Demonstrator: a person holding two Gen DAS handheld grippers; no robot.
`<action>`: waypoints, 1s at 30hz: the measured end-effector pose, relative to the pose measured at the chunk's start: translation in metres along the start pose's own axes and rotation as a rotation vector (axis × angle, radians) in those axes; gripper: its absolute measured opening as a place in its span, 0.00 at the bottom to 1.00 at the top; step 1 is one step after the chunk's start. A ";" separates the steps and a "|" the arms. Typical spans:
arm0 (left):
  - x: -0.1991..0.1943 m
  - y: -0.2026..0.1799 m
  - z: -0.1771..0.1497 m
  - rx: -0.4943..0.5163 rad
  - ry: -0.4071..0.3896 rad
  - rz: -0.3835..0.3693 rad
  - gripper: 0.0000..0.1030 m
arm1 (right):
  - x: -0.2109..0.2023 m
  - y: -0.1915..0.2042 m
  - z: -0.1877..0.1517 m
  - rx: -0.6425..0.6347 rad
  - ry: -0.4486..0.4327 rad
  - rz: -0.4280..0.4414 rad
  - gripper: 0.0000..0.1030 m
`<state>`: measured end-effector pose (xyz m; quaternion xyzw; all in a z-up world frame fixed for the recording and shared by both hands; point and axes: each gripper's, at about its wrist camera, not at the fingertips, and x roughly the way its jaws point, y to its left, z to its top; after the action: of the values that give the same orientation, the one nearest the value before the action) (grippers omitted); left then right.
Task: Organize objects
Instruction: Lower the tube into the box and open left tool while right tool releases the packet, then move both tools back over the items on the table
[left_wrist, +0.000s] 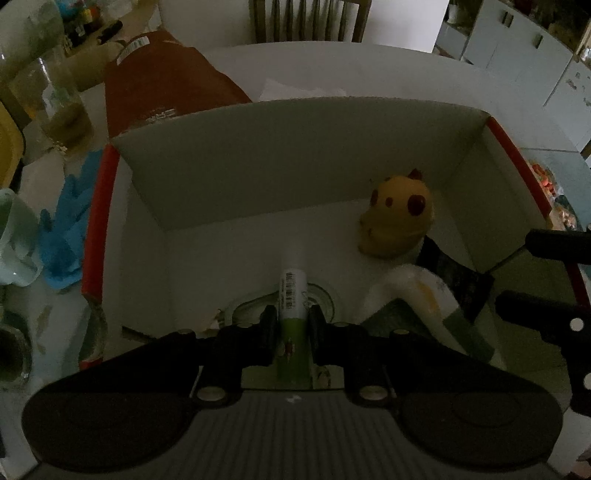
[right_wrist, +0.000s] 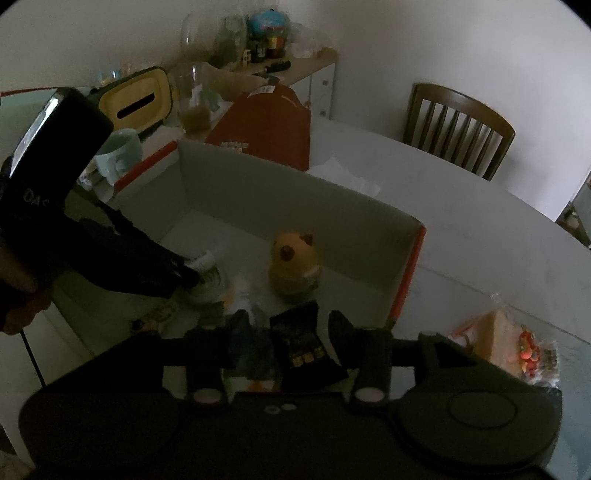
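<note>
A white cardboard box (left_wrist: 258, 158) (right_wrist: 295, 199) with red edges stands open on the table. My left gripper (left_wrist: 291, 321) (right_wrist: 192, 277) is shut on a white and green tube (left_wrist: 291, 291), low inside the box over a round clear item (left_wrist: 325, 295). A yellow toy (left_wrist: 397, 218) (right_wrist: 295, 262) sits by the box's far wall. A white object (left_wrist: 413, 291) and a black packet (left_wrist: 454, 277) (right_wrist: 301, 343) lie near the front. My right gripper (right_wrist: 288, 325) (left_wrist: 513, 269) is open, its fingers apart on either side of the packet.
Behind the box lies a red-brown bag (left_wrist: 166, 81) (right_wrist: 266, 122). To its left are blue gloves (left_wrist: 66, 221), a pale mug (right_wrist: 118, 155), a glass jar (left_wrist: 62, 103) and a yellow tissue box (right_wrist: 136, 103). A snack bag (right_wrist: 517, 347) lies right; a chair (right_wrist: 458, 129) stands behind.
</note>
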<state>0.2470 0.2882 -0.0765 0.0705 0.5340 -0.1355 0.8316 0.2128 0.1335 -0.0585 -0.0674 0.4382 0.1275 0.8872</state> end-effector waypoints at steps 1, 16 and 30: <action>-0.001 0.000 0.000 -0.001 -0.004 0.005 0.16 | -0.001 -0.001 0.000 0.002 -0.001 0.003 0.46; -0.039 -0.016 -0.009 -0.040 -0.097 -0.018 0.45 | -0.036 -0.016 -0.006 0.014 -0.081 0.067 0.64; -0.092 -0.077 -0.024 -0.057 -0.215 -0.015 0.71 | -0.082 -0.056 -0.030 0.047 -0.145 0.119 0.80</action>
<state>0.1667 0.2350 -0.0013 0.0278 0.4457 -0.1335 0.8847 0.1585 0.0590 -0.0111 -0.0113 0.3790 0.1742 0.9088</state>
